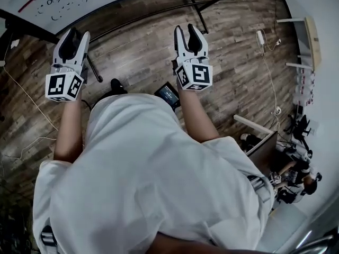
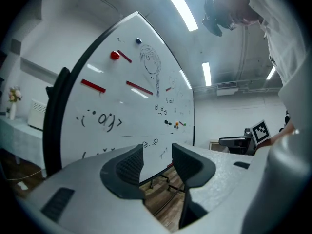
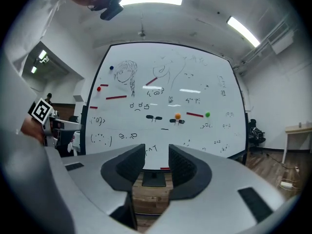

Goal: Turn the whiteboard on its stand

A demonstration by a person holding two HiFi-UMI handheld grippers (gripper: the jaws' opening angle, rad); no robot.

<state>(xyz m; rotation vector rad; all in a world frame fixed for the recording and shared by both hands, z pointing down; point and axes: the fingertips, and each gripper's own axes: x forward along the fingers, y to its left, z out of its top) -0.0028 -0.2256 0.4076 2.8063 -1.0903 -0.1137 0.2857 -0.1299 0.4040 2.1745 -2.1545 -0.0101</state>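
The whiteboard (image 1: 63, 1) lies along the top left of the head view, covered in small drawings, on a black stand (image 1: 198, 9) with legs on the wooden floor. My left gripper (image 1: 76, 35) is held short of its lower edge, open and empty. My right gripper (image 1: 185, 33) hovers over the floor between the stand's legs, also open and empty. In the left gripper view the whiteboard (image 2: 141, 101) is seen at a slant, its black side frame (image 2: 56, 116) close at the left. In the right gripper view the whiteboard (image 3: 165, 101) faces me squarely beyond the open jaws.
A dark tablet-like device (image 1: 168, 94) lies on the floor near my feet. Cables (image 1: 267, 62) run across the floor at right, near white shelving (image 1: 307, 41). An office chair (image 3: 256, 133) and a table (image 3: 298, 129) stand right of the board.
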